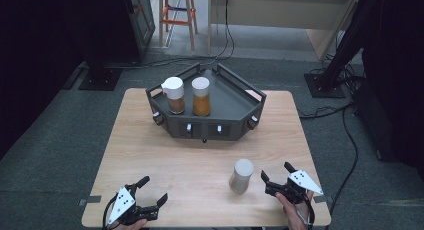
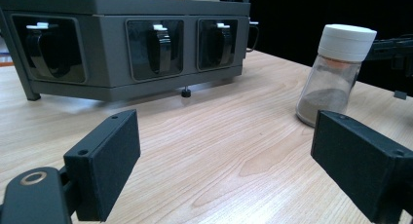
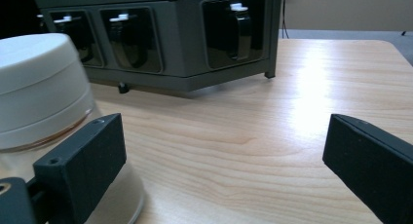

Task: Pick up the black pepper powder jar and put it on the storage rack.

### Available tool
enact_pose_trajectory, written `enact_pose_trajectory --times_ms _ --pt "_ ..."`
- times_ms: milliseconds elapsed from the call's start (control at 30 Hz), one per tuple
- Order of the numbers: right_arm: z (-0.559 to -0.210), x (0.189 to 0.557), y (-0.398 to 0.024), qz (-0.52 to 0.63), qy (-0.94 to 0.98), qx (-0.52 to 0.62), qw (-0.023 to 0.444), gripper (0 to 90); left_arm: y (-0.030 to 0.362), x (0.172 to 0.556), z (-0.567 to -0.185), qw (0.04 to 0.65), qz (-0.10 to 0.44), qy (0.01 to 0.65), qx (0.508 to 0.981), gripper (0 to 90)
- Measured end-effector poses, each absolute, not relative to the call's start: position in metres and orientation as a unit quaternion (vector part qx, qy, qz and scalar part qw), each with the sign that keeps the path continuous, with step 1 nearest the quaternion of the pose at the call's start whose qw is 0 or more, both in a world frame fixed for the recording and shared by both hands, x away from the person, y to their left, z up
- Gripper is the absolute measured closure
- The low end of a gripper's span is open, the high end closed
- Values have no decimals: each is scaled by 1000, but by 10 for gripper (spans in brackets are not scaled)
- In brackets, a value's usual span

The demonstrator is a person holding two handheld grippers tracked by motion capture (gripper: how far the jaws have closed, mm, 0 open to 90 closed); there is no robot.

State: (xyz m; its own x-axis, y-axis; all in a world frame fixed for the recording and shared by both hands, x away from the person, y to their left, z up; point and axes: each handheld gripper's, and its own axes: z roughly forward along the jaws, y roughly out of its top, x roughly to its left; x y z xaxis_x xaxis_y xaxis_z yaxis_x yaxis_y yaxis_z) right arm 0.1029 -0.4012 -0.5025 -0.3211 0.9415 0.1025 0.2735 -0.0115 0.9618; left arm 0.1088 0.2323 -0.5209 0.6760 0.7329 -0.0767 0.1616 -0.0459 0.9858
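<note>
High view: fixed above the near edge, facing forward and down on the whole table (image 1: 150, 155), far from the rack (image 1: 230, 107). Left gripper view: low at the tabletop, facing the rack (image 2: 122, 39) front, jar (image 2: 336, 73) to its right. Right gripper view: low, closer, rack (image 3: 160, 34) ahead, jar (image 3: 44, 97) close at left. All share rack and jar (image 1: 241, 176).

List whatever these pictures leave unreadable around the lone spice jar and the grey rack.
- Spice jar, right gripper view: its left side and base are cut by the frame edge, and the right gripper's near jaw covers its lower part.
- Grey rack, left gripper view: its top is cut off by the upper edge, so the two jars standing in it barely show.
- Rack knobs, high view: too small to read any marking.
</note>
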Motion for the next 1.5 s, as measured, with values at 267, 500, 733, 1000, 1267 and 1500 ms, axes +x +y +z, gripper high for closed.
enact_pose_trajectory --times_ms 267,500,733,1000,1267,1500 --pt "-504 95 -398 526 632 475 313 19 233 109 -521 609 234 328 683 106" --pt "-504 92 -395 529 635 470 309 19 233 108 -521 610 238 321 684 162" --pt "-505 90 -394 533 638 466 303 19 232 108 -520 610 237 331 680 99" --pt "-506 85 -390 542 642 456 293 19 232 108 -519 607 238 332 682 99" --pt "-506 83 -384 549 650 442 284 19 232 108 -519 605 240 333 683 99" --pt "-503 86 -378 553 657 430 280 19 232 107 -519 605 240 333 682 99"
